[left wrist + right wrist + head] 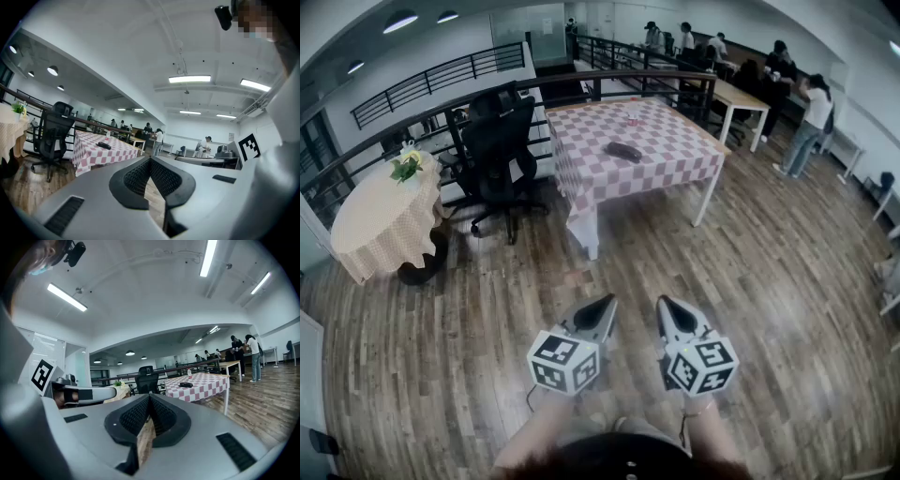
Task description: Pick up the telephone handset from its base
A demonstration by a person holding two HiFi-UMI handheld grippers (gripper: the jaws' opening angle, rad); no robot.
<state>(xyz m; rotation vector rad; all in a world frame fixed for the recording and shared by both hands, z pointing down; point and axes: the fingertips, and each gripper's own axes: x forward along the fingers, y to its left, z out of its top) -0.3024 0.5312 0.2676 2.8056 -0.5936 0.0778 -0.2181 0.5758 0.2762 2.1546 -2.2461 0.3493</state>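
The black telephone [623,150] lies on a table with a red-and-white checkered cloth [666,159], far ahead of me across the wooden floor. It shows small in the left gripper view as the telephone [104,146] and in the right gripper view as the telephone [186,385]. I cannot tell the handset from its base at this distance. My left gripper [606,302] and right gripper [665,304] are held side by side low in front of me, pointing roughly level toward the table. Both are shut with nothing between the jaws, as the left gripper [150,160] and right gripper [150,396] show close up.
A black office chair [499,141] stands left of the checkered table. A round table with a beige cloth and flowers [382,220] is at far left. A dark railing [441,108] runs behind. People stand by white desks [741,98] at back right. A small bottle [631,117] stands on the cloth.
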